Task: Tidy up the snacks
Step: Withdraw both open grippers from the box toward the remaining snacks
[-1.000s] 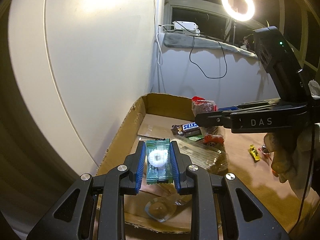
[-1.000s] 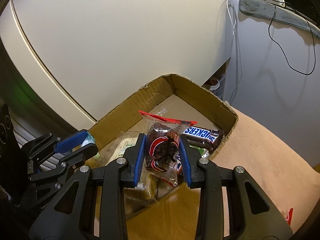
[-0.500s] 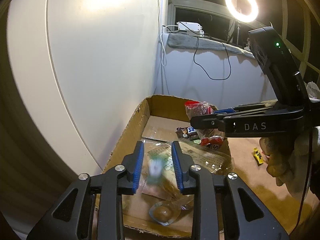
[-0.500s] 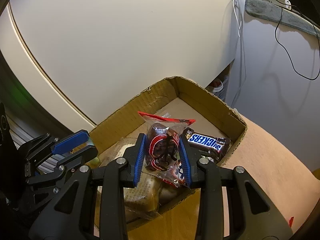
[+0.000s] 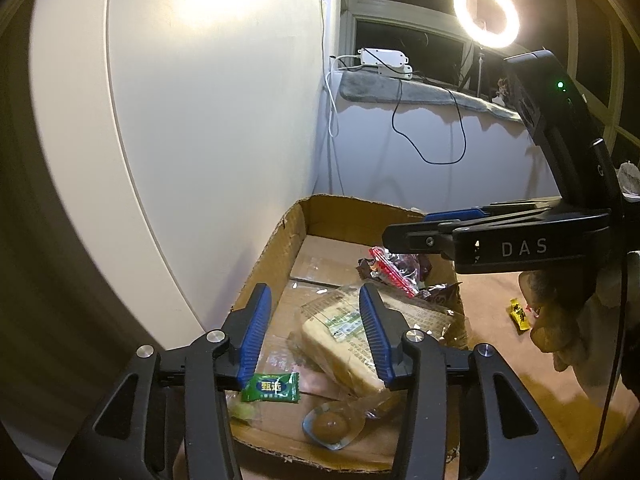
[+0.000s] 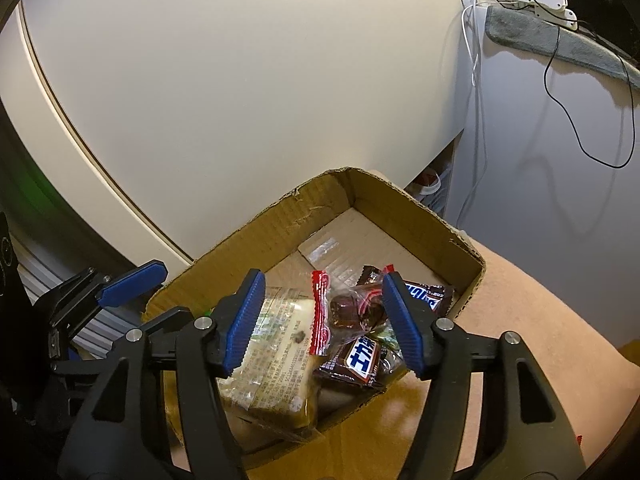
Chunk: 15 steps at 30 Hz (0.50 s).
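A: Where are the snacks?
B: In the cardboard box (image 5: 280, 240) on the tabletop (image 5: 492, 360): green candy (image 5: 272, 387), wrapped cake (image 5: 340, 344), red bag (image 6: 348, 308).
A: And the grippers?
B: Left hand-held gripper (image 5: 314, 332) is opening, nothing between its pads; right hand-held gripper (image 6: 320, 320) is opening above the red bag, not pressing it

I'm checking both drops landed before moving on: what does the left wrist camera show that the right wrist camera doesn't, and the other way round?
Only the left wrist view shows the small green sweet wrapper and the round brown sweet in clear wrap on the floor of the brown cardboard box, plus a yellow wrapper outside it. Only the right wrist view shows the brown Snickers bars. Both show the box, the wrapped pale bread slice, the clear red-edged bag of dark snacks, and both grippers opening with nothing gripped: left gripper, right gripper.
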Available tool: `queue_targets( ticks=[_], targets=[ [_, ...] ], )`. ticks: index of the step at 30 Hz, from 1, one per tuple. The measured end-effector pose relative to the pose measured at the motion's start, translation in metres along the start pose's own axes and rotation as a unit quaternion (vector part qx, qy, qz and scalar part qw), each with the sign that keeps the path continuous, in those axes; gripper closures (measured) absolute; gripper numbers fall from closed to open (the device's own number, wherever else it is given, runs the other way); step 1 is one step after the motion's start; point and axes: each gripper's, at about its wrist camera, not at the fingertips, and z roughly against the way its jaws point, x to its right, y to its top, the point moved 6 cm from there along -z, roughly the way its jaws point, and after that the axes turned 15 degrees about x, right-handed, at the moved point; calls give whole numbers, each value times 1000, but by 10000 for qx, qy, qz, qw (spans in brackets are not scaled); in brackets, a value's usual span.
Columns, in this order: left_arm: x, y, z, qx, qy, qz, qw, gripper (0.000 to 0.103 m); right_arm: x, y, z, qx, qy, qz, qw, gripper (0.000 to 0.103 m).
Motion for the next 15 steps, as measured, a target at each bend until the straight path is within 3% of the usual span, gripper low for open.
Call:
queue_targets(
  ticks=[4, 8, 15],
  targets=[
    [2, 2, 3, 45, -2, -45, 10000, 58, 1, 0, 5, 45, -52, 10, 10000, 30],
    [5, 4, 7, 80, -4, -67, 9999, 57, 2, 2, 13, 112, -95, 19, 9999, 29],
    [13, 6, 17, 160, -15, -145, 9998, 43, 4, 2, 32, 226, -242, 116, 9994, 24]
  ],
)
